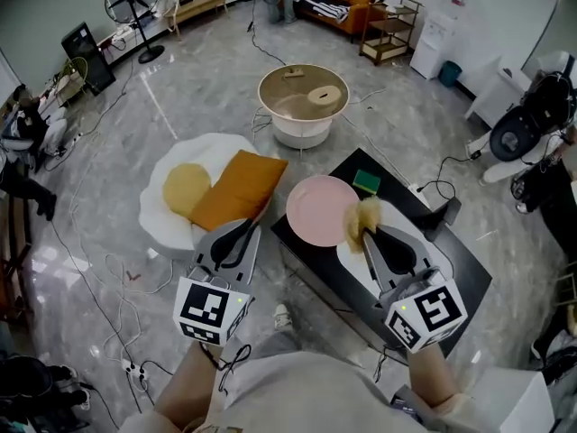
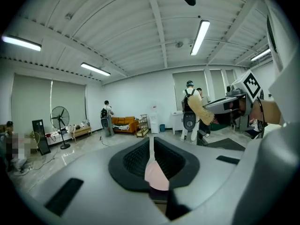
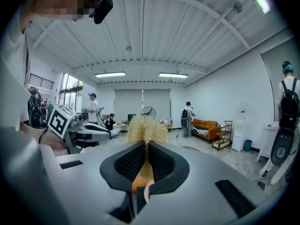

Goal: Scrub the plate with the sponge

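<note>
A pink plate (image 1: 320, 210) lies at the near-left corner of the black table (image 1: 397, 282). My right gripper (image 1: 368, 234) is shut on a yellow fibrous sponge (image 1: 361, 219), which meets the plate's right edge. In the right gripper view the sponge (image 3: 146, 129) sticks up from the closed jaws (image 3: 146, 153). My left gripper (image 1: 256, 220) hovers just left of the plate, jaws together and apart from it. In the left gripper view the left gripper (image 2: 152, 146) holds nothing in front, and a patch of the plate (image 2: 156, 176) shows low behind the jaws. A green sponge (image 1: 366, 181) lies on the table beyond the plate.
A white dish (image 1: 407, 224) lies on the table under my right gripper. Left of the table stands a white seat (image 1: 162, 215) with an orange cushion (image 1: 239, 188) and a round yellow one (image 1: 186, 188). Farther off is a round tub (image 1: 303, 97). Cables trail over the floor (image 1: 117, 269).
</note>
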### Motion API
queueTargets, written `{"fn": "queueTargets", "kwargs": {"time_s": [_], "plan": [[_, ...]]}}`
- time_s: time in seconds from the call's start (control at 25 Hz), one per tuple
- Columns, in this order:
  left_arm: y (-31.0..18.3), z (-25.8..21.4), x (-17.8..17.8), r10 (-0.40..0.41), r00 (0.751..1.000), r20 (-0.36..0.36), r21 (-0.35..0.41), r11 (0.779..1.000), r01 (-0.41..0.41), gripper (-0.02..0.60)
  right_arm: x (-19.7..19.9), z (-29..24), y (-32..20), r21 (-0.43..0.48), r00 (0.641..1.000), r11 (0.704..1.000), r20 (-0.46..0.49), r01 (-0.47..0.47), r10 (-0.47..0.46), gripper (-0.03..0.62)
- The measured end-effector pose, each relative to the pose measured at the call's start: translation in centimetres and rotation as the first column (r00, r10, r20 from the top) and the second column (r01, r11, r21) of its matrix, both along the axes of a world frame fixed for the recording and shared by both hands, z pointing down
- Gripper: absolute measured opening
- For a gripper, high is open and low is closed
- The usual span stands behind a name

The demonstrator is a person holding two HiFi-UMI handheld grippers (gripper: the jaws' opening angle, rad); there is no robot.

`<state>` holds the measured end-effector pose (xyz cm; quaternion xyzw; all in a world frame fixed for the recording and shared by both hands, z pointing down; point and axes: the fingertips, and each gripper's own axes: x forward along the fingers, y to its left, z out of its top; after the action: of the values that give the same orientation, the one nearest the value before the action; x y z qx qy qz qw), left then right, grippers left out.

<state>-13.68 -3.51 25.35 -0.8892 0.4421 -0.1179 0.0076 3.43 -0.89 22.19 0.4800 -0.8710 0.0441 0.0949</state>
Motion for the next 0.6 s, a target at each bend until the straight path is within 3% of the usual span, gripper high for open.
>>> {"fn": "queueTargets", "kwargs": {"time_s": [0.12, 0.24, 0.6], "plan": [[-3.0, 2.4, -0.2, 0.044, 0.999, -0.006, -0.057, 0.997, -0.045, 0.048, -0.5, 2.1, -3.1, -0.026, 0.999, 0.999, -0.041, -0.032, 0.030, 0.048], [-5.6, 4.8, -0.3, 0.069, 0.998, -0.002, -0.103, 0.992, -0.069, 0.136, -0.9, 4.2, -5.6, -0.063, 0.997, 0.996, -0.051, -0.056, 0.053, 0.047], [-9.0, 11.6, 1.9, 0.106, 0.994, -0.034, -0.277, 0.955, -0.111, 0.190, -1.3, 11.6, -10.1, -0.226, 0.996, 0.972, -0.071, -0.068, 0.053, 0.048]]}}
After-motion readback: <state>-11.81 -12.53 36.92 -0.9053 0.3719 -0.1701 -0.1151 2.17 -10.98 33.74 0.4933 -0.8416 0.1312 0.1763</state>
